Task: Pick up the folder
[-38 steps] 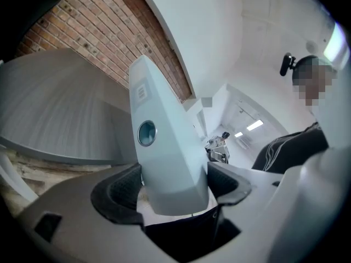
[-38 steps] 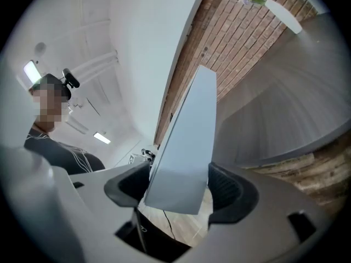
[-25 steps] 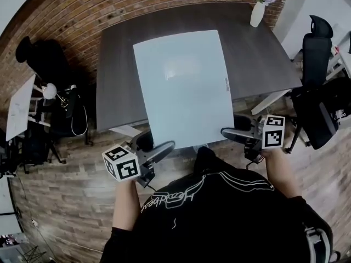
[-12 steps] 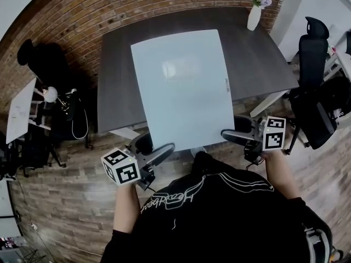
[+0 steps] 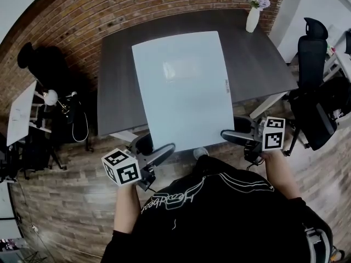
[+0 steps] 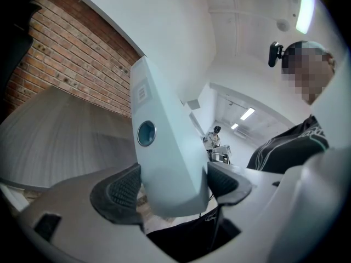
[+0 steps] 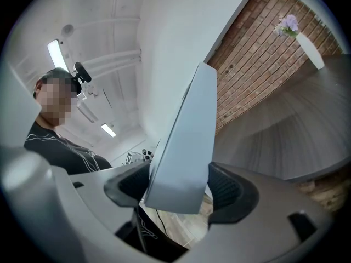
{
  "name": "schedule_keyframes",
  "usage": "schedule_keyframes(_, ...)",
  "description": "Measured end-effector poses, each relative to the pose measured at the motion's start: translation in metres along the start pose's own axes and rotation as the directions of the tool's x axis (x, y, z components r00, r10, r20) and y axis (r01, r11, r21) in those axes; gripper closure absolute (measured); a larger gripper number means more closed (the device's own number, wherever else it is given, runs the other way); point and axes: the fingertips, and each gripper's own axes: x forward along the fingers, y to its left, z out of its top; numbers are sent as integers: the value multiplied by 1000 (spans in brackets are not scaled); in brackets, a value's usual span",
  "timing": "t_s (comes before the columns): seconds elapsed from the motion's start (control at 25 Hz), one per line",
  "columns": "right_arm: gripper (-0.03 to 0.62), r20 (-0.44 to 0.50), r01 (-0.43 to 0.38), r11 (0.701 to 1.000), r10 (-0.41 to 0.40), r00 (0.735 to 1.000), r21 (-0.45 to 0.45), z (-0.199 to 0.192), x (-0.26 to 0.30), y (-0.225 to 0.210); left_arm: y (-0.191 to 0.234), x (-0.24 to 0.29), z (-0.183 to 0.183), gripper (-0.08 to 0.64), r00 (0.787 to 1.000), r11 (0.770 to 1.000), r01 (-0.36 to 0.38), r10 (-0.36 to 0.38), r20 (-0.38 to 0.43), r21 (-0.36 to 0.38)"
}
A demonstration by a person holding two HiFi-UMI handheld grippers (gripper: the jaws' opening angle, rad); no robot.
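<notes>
The folder (image 5: 184, 86), a pale blue-white sheet-like binder, is being held by its two near corners, spanning most of the depth of the dark surface (image 5: 118, 81) with its near edge hanging out past the surface's front edge toward the person. The left gripper (image 5: 164, 149) is clamping the near-left corner; in the left gripper view its pads are pressing on both faces of the folder (image 6: 164, 147), which is rising steeply away from the gripper (image 6: 170, 188). The right gripper (image 5: 230, 135) is doing the same at the near-right corner, its jaws closed onto the folder's edge (image 7: 186, 147) in the right gripper view, the gripper (image 7: 178, 188) holding nothing else.

Judging from that tilt, the grasp is made and the lift is under way, with the near end clearly raised; whether the far edge is still touching the surface cannot be told. What seems left is bringing it fully clear.

The surface is carrying a white vase (image 5: 253, 12) of purple flowers at its far right corner. A brick wall (image 5: 109, 4) is running behind it, a black office chair (image 5: 312, 53) is standing to the right, and a wood-plank floor (image 5: 71, 185) is lying below.
</notes>
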Motion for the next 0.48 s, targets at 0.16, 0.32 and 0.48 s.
schedule_keyframes(0.16,304,-4,2,1000,-2,1000,-1,-1,0,-2,1,1,-1,189,1000,1000,-5,5,-4,2)
schedule_keyframes(0.32,304,-5,6,1000,-6,1000,6,-1,-1,-3,2,3,-2,189,1000,1000,-5,5,-8,-7)
schedule_keyframes(0.48,304,-6,7,1000,-7,1000,8,1,-4,-6,1,8,-2,189,1000,1000,-5,5,-12,-11)
